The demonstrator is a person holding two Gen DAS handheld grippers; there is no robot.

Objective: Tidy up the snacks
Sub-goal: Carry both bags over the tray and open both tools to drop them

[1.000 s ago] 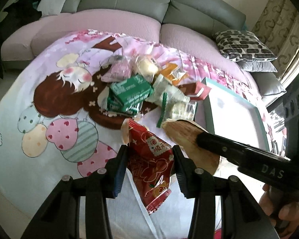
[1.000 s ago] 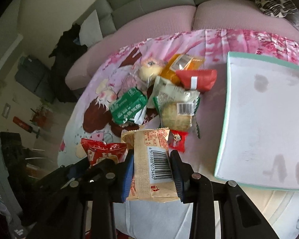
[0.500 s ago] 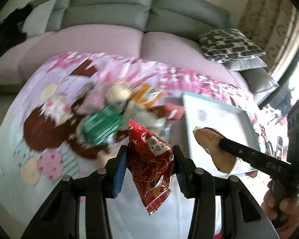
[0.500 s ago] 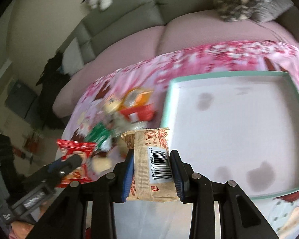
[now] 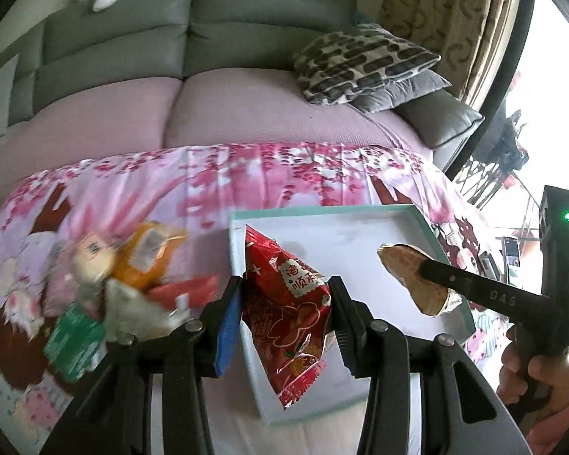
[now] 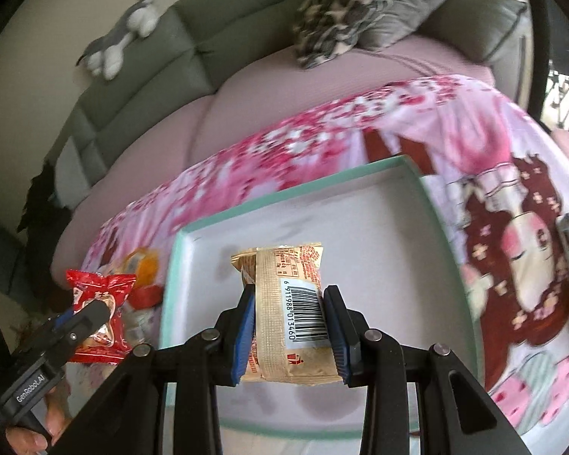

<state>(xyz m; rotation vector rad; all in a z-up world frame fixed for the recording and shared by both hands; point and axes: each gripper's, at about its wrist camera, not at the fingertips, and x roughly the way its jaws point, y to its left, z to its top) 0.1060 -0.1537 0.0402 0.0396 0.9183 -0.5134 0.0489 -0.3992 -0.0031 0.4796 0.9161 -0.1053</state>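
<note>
While clamped in the left gripper (image 5: 286, 305), one red snack packet (image 5: 284, 303) hangs over the tray (image 5: 360, 235) edge at 9 o'clock. Tan barcode packet (image 6: 290, 311) pinched by right gripper (image 6: 290, 326) above bare tray floor. Blurred snack pile (image 5: 125, 276) at 9 o'clock, uncountable.

Pink cartoon-print cloth (image 5: 269, 174) carries a teal-rimmed tray (image 5: 236, 261) and snack pile (image 5: 125, 284) (blurred).
</note>
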